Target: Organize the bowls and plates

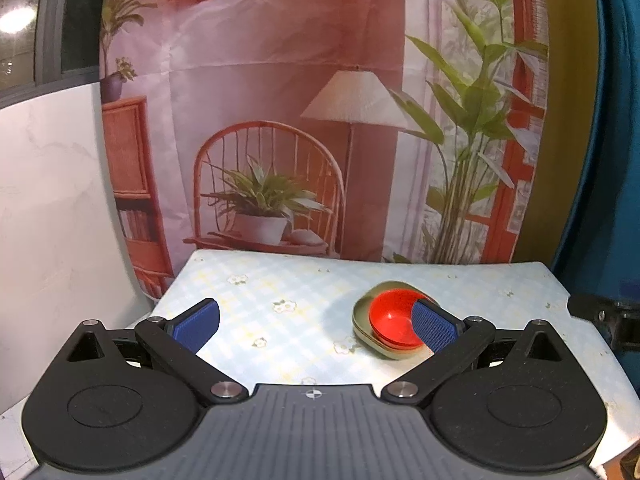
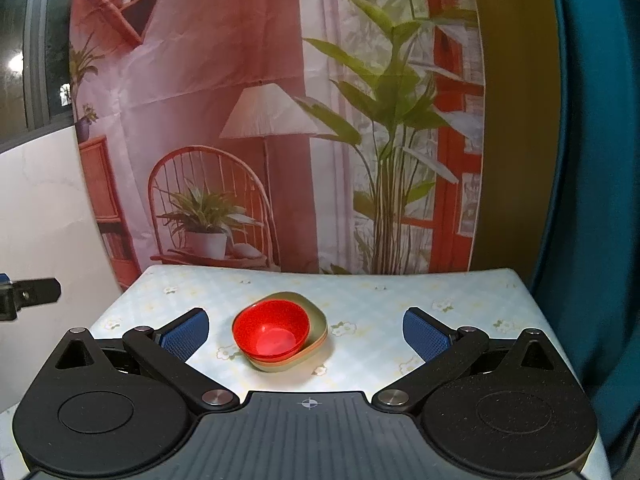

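Observation:
A red bowl (image 2: 272,332) sits nested in an olive-green squarish plate (image 2: 316,320) on the table with the pale checked flower cloth (image 2: 380,308). My right gripper (image 2: 306,330) is open and empty, held above the near side of the table, with the stack between its blue pads, nearer the left one. In the left wrist view the red bowl (image 1: 390,322) and green plate (image 1: 362,312) lie to the right, partly behind my right blue pad (image 1: 434,328). My left gripper (image 1: 316,322) is open and empty.
A printed backdrop of a chair, lamp and plants (image 2: 280,140) hangs right behind the table. A white wall panel (image 1: 52,200) stands at the left, a teal curtain (image 2: 592,160) at the right. The other gripper's black tip (image 1: 600,312) shows at the table's right edge.

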`<state>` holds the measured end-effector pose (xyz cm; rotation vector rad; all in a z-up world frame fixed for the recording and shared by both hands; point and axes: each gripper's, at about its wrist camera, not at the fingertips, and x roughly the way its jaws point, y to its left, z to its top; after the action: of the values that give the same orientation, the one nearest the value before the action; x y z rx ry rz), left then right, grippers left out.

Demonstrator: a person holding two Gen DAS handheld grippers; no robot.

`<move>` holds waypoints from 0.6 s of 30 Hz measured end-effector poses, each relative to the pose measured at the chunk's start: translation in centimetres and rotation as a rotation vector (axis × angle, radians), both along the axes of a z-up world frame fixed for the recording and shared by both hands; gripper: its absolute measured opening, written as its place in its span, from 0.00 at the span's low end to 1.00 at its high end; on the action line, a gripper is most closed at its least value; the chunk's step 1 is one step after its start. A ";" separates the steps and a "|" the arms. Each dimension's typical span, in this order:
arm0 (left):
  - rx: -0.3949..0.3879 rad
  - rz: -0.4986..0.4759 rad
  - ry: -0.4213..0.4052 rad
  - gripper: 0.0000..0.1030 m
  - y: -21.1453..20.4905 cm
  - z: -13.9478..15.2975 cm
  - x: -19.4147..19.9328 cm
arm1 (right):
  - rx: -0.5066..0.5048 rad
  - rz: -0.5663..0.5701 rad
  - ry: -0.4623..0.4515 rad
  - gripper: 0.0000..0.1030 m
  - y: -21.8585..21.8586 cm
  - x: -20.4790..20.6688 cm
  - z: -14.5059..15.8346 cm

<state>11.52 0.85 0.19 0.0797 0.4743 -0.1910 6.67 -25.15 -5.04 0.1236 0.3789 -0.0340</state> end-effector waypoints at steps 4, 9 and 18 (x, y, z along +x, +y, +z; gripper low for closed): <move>-0.006 -0.015 0.007 1.00 0.2 0.0 -0.1 | -0.031 0.000 -0.018 1.00 0.6 -0.3 0.8; -0.011 -0.019 0.007 1.00 0.2 0.0 -0.1 | -0.036 0.007 -0.033 1.00 1.1 -0.7 1.3; -0.013 -0.023 0.004 1.00 0.2 0.0 -0.5 | -0.034 0.004 -0.036 1.00 0.9 -0.8 1.4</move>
<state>11.02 1.04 0.20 0.0723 0.4759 -0.2171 5.92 -24.23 -3.60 0.0898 0.3421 -0.0342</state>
